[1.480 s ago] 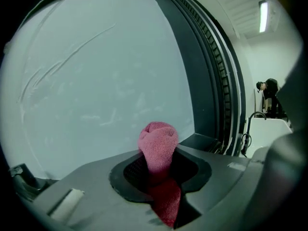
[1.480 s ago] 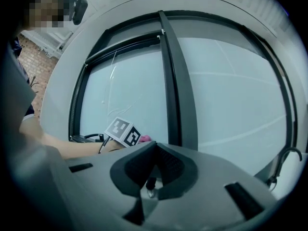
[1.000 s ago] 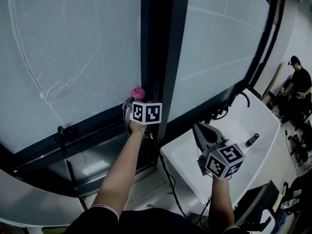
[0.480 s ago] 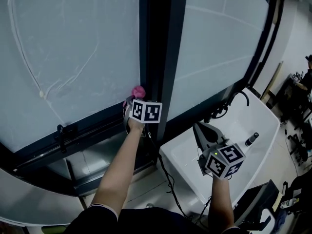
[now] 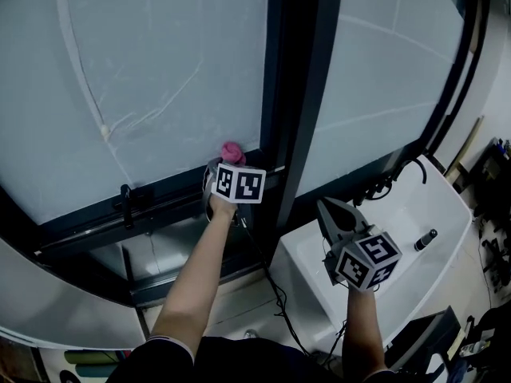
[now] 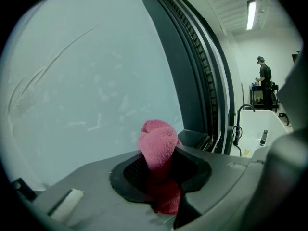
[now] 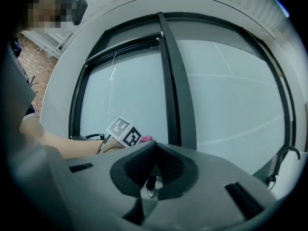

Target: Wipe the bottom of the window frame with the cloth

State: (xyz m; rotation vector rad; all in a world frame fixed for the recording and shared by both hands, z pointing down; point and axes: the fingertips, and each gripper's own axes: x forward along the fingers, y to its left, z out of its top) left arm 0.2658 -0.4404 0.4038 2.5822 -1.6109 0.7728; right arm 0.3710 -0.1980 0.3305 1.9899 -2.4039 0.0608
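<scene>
A bunched pink cloth [image 6: 158,148] sticks out from between the jaws of my left gripper [image 6: 159,170], which is shut on it. In the head view the cloth [image 5: 231,152] presses at the bottom of the dark window frame [image 5: 172,190], right beside the vertical mullion [image 5: 299,94]; the left gripper [image 5: 226,166] sits just below it. My right gripper [image 5: 334,218] hangs lower right over a white sink, jaws closed with nothing between them. The right gripper view shows its jaws [image 7: 153,162] together and the cloth [image 7: 146,139] far off.
A white sink [image 5: 383,230] with a black tap [image 5: 391,178] stands at the lower right. A black window handle [image 5: 126,206] sits on the lower frame at left. A black cable [image 5: 267,274] trails from the left gripper. A person [image 6: 264,76] stands far off.
The head view has shifted, so the window and sink now appear further right and lower. The left gripper still holds the cloth at the frame's corner; the right gripper is where it was.
</scene>
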